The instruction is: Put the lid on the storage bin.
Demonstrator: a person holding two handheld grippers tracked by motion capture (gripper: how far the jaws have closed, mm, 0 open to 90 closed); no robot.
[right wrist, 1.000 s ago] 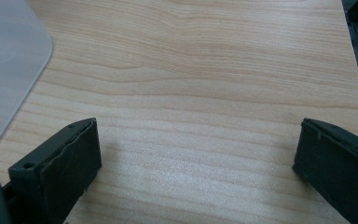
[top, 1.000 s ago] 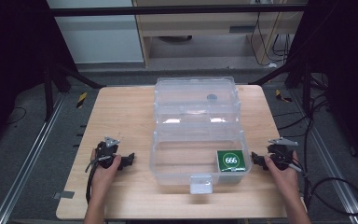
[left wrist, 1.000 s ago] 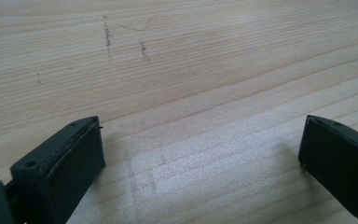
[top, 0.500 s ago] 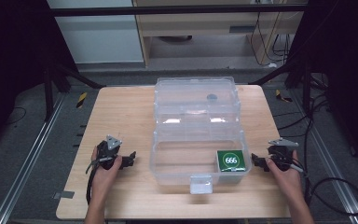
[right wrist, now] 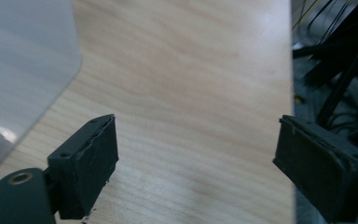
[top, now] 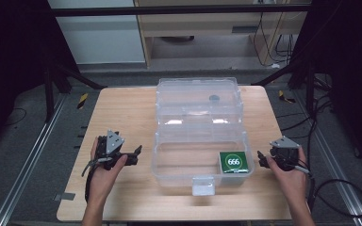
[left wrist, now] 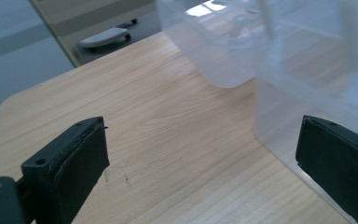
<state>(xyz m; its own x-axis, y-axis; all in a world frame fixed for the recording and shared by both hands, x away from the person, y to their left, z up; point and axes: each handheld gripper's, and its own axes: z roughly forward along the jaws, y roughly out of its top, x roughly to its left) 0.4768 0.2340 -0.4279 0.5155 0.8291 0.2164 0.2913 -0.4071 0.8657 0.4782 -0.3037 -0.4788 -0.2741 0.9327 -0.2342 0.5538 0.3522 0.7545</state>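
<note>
A clear plastic box (top: 156,155) stands open in the middle of the wooden table (top: 122,113), its lid (top: 198,94) laid back behind it. Inside, at the front right, lies a green card (top: 235,161) marked 666. My left gripper (top: 134,154) rests on the table left of the box, open and holding nothing. In the left gripper view the left gripper (left wrist: 200,154) has its jaws wide apart, with the box's corner (left wrist: 279,93) just ahead on the right. My right gripper (top: 261,160) sits right of the box, also open and holding nothing. The right gripper view shows the right gripper (right wrist: 196,158) over bare wood, the box wall (right wrist: 23,60) at left.
A small dark round spot (top: 213,98) shows in the lid. A white latch (top: 202,186) hangs at the box's front. Cables (top: 339,197) trail off the table's right edge (right wrist: 291,70). Black frame posts (top: 52,84) stand beside the table's far corners.
</note>
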